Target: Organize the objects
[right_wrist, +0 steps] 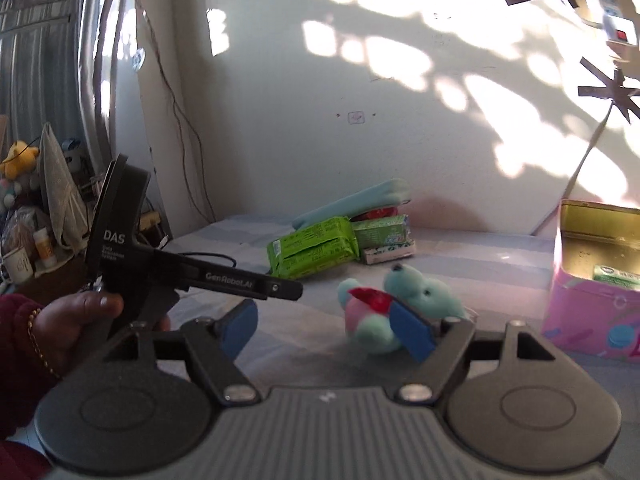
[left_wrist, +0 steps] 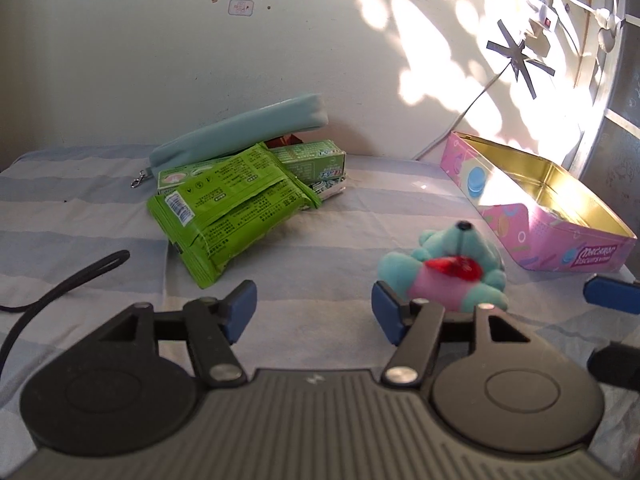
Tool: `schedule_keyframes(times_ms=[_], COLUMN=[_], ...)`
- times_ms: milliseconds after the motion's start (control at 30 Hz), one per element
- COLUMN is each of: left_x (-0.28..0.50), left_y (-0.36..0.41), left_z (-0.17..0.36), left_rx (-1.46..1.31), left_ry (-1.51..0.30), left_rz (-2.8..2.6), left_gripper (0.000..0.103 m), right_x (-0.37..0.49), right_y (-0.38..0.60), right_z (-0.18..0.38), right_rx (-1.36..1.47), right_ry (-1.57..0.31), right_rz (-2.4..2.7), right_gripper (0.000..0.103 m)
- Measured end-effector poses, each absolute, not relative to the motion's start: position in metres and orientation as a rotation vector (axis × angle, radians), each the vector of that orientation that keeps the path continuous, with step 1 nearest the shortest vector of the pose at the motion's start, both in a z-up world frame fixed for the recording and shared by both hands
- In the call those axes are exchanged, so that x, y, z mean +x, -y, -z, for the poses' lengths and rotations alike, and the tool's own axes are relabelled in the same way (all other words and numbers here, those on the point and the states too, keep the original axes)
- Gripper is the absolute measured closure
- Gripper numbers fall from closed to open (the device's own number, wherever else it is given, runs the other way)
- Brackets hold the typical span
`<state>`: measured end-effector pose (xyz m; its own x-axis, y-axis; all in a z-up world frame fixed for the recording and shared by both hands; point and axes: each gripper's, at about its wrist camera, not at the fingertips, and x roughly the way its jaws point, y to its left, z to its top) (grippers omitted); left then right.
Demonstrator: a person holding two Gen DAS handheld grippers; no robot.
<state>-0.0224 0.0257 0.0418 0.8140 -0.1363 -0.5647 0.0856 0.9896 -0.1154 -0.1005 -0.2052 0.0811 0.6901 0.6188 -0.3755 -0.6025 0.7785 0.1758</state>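
Note:
A teal plush toy point(left_wrist: 452, 266) with a pink belly and red bow lies on the striped cloth, also in the right wrist view point(right_wrist: 400, 300). My left gripper point(left_wrist: 314, 312) is open and empty; its right fingertip point(left_wrist: 386, 316) is just left of the toy. My right gripper point(right_wrist: 328, 328) is open and empty; its right fingertip point(right_wrist: 412, 330) is in front of the toy. A pink tin point(left_wrist: 560, 236) stands open to the right, also in the right wrist view point(right_wrist: 592, 312), with a green packet point(right_wrist: 616, 276) inside.
A green snack pack point(left_wrist: 232, 208), green boxes point(left_wrist: 316, 160) and a light blue pouch point(left_wrist: 244, 128) are piled at the back by the wall. A black strap point(left_wrist: 60, 284) lies at left. The left gripper body point(right_wrist: 160, 264) shows in the right wrist view. Clutter stands far left point(right_wrist: 28, 216).

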Motion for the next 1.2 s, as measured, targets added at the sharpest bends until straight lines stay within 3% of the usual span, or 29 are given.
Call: schedule_keyframes(times_ms=[367, 467, 500, 600, 833, 1000, 1200], left_x=[-0.023, -0.026, -0.028, -0.036, -0.045, -0.034, -0.004], left_y=[-0.018, -0.018, -0.018, -0.017, -0.003, 0.010, 0.003], left_z=[-0.039, -0.041, -0.042, -0.047, -0.059, -0.060, -0.051], left_rx=[-0.013, -0.031, -0.039, -0.084, -0.250, -0.314, -0.357], left_ry=[-0.602, -0.594, -0.584, -0.570, -0.596, -0.617, -0.673], left_rz=[0.008, 0.011, 0.018, 0.051, 0.245, 0.334, 0.341], left_gripper=[0.037, 0.037, 0.037, 0.037, 0.037, 0.037, 0.037], right_x=[-0.099, -0.107, -0.110, -0.110, -0.083, -0.050, -0.033], right_y=[0.260, 0.261, 0.264, 0.273, 0.254, 0.245, 0.237], right_z=[-0.068, -0.079, -0.081, -0.081, -0.080, -0.069, -0.052], right_rx=[0.121, 0.117, 0.141, 0.240, 0.142, 0.181, 0.180], right_ry=[-0.442, -0.319, -0.265, -0.202, -0.299, -0.431, -0.528], right_rz=[-0.432, -0.363, -0.338, -0.299, -0.393, -0.462, -0.502], right_gripper=[0.027, 0.000, 0.000, 0.000, 0.002, 0.021, 0.027])
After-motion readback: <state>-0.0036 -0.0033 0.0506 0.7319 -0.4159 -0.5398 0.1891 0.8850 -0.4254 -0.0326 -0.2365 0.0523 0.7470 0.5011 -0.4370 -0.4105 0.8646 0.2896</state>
